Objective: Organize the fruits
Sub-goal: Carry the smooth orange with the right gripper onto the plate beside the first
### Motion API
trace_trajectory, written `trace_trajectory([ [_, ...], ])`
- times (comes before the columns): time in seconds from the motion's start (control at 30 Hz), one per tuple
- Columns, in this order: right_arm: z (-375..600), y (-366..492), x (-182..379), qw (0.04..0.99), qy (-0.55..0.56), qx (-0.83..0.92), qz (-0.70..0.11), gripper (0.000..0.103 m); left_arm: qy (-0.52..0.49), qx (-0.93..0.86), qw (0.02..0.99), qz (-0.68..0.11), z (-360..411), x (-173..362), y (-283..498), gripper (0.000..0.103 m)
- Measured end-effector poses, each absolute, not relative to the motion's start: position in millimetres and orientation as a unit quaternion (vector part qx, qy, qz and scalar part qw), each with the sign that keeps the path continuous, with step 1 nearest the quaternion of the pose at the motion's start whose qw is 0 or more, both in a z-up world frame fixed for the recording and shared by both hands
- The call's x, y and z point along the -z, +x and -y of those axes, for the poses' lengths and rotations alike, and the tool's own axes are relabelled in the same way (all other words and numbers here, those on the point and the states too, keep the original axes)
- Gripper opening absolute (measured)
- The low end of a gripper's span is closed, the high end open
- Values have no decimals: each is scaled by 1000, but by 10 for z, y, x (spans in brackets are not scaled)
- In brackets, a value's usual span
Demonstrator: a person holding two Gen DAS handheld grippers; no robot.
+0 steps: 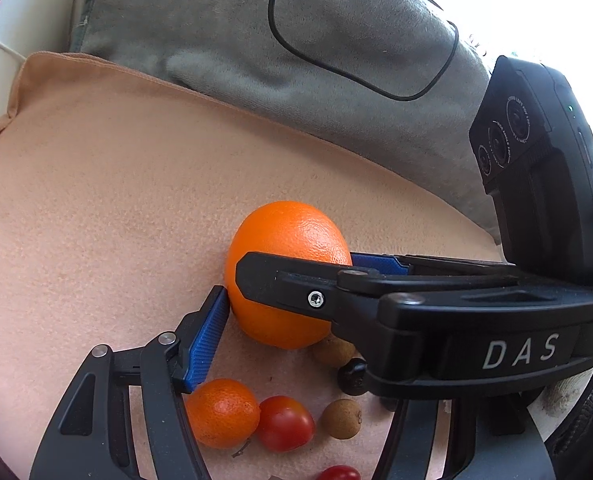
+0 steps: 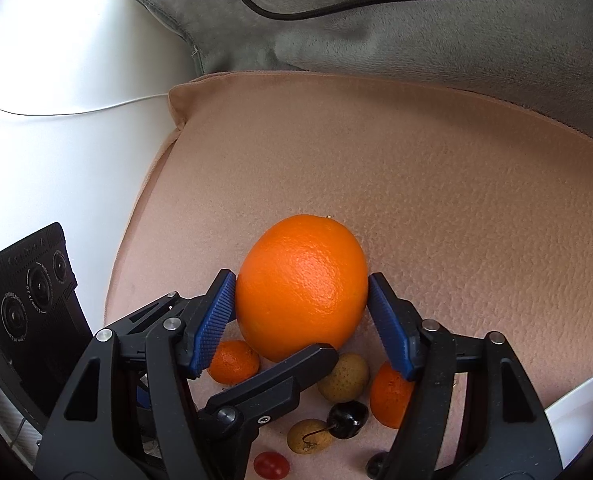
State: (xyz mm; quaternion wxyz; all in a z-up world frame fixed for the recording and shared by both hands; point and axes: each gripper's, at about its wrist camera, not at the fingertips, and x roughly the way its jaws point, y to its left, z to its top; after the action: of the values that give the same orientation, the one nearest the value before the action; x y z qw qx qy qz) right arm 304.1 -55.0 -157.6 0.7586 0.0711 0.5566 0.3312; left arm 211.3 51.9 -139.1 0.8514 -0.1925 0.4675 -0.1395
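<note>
Both pictures are bright with soft daylight, blown out to white at the upper right of the left wrist view. The big orange (image 2: 302, 288) carries a mild sheen and casts only faint shadows. Fisheye bending curves the edges, with dark vignetted corners.

- 1 large orange (image 2: 302, 286)
- 2 small mandarins (image 2: 234, 362), second one (image 2: 390, 396) partly behind a gripper finger
- 3 brown longans (image 2: 344, 376), (image 2: 308, 436), third seen only in the left wrist view (image 1: 333, 350)
- 2 red cherry tomatoes (image 1: 285, 423), (image 1: 340, 473)
- 1 dark cherry (image 2: 347, 419) with stem
- 2 cushions: peach cushion (image 2: 416, 168), grey cushion (image 2: 416, 40)
- 1 black cable (image 2: 336, 6)
</note>
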Motion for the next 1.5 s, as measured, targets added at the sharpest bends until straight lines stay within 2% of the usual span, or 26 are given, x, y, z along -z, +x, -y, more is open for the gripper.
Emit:
trace_trajectory([
  [0.8,1098,2812,1153,783,81,-331,-520,70,-157,155,871,-439,-27,913,1775,62],
  [1.27,1945,2620,964,805,111,-295,-502,70,-127,202,876,-418,772,540,1693,62],
  [1.5,2394,2512,997,811,133,-268,-502,70,-107,229,871,-421,1187,605,1609,62],
])
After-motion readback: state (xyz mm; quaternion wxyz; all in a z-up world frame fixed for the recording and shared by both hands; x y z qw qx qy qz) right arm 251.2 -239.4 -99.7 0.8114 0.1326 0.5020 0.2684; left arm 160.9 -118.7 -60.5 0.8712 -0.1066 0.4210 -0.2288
